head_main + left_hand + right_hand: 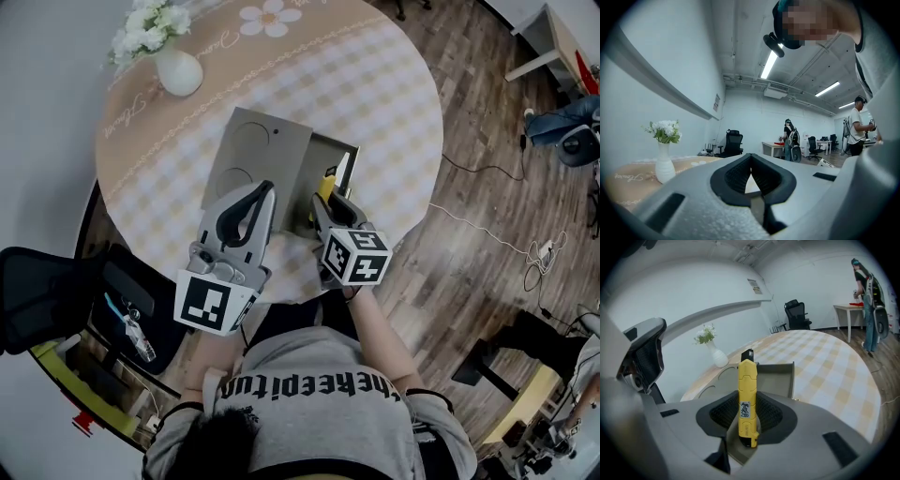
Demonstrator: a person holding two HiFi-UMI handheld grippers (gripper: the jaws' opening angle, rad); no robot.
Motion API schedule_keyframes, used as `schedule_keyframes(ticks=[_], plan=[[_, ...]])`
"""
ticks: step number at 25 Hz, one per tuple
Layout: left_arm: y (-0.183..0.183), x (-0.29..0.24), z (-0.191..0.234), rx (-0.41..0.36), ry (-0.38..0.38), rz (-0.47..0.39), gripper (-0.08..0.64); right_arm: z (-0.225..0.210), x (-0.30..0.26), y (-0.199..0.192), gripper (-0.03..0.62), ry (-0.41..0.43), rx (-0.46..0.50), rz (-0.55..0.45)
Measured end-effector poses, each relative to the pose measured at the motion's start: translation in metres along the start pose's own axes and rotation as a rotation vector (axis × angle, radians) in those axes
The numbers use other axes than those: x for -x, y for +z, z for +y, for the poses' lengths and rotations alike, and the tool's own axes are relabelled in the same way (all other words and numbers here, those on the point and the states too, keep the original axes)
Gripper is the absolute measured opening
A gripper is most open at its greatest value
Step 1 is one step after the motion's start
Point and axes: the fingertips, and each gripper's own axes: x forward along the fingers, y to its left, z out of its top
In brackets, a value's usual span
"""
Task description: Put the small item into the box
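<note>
A yellow utility knife (pixel 746 399) with a black tip stands upright between the pads of my right gripper (pixel 747 416), which is shut on it. In the head view that gripper (pixel 328 199) holds the knife (pixel 326 182) over the near edge of the open grey box (pixel 343 150). The box's flat lid (pixel 255 150) lies open to the left. My left gripper (pixel 266 190) hovers over the lid's near edge, its jaws closed tip to tip with nothing between them. In the left gripper view, that gripper (pixel 751 165) points away over the table.
A white vase of white flowers (pixel 176 67) stands at the far left of the round checked table (pixel 394 103). A black chair (pixel 56 291) sits to my left. Cables (pixel 539 253) lie on the wooden floor. People and desks stand far off (pixel 790 140).
</note>
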Motion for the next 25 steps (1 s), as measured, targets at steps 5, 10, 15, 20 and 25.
schedule_keyframes(ticks=[5, 10, 15, 20, 25], plan=[[-0.003, 0.0, 0.003, 0.004, -0.001, 0.001, 0.017, -0.005, -0.006, -0.005, 0.117, -0.04, -0.002, 0.029], [-0.004, 0.002, 0.007, 0.01, 0.007, 0.002, 0.017, -0.007, -0.013, -0.01, 0.117, -0.063, 0.008, 0.071], [-0.005, 0.004, 0.011, 0.015, 0.013, 0.002, 0.017, -0.01, -0.02, -0.014, 0.117, -0.101, 0.036, 0.115], [-0.007, 0.007, 0.017, 0.021, 0.024, 0.006, 0.017, -0.016, -0.026, -0.018, 0.118, -0.157, 0.03, 0.152], [-0.009, 0.009, 0.022, 0.029, 0.033, 0.007, 0.017, -0.017, -0.031, -0.023, 0.118, -0.195, 0.064, 0.214]])
